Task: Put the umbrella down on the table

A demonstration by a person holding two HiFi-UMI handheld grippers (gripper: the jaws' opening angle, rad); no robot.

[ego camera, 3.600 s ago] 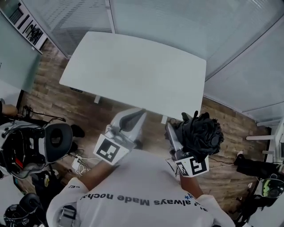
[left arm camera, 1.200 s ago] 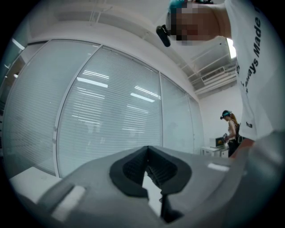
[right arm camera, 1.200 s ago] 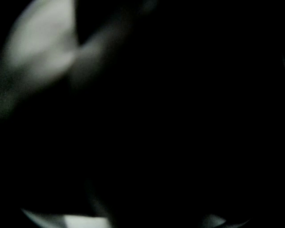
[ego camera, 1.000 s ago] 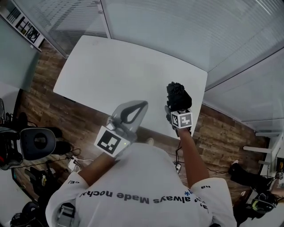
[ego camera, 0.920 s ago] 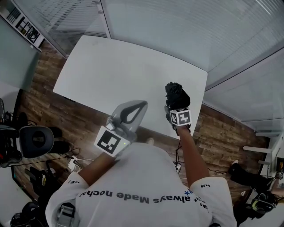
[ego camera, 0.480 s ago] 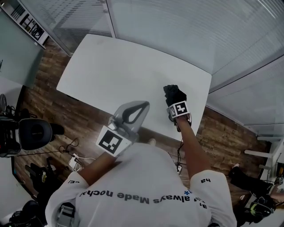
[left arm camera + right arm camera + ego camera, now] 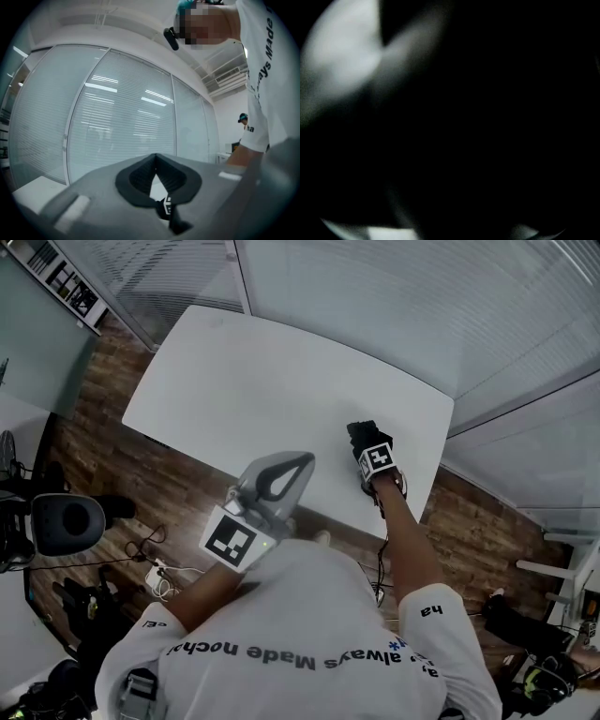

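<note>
My right gripper (image 7: 368, 442) points steeply down over the right part of the white table (image 7: 253, 381). It is shut on the folded black umbrella (image 7: 357, 432). Only a bit of dark fabric shows past the marker cube in the head view. I cannot tell whether the umbrella touches the tabletop. In the right gripper view the black umbrella (image 7: 487, 140) fills nearly everything, with a pale patch of table at the upper left. My left gripper (image 7: 307, 458) hangs level near the table's front edge, shut with nothing in it; its tips (image 7: 155, 155) meet in the left gripper view.
Glass walls with blinds (image 7: 394, 296) run behind and to the right of the table. Wood floor (image 7: 103, 437) surrounds it. A dark office chair (image 7: 66, 521) and cables lie at the left. Another person (image 7: 243, 122) stands far off.
My right gripper has sunk toward the tabletop with the umbrella and tipped to point downward. The left gripper has stayed where it was.
</note>
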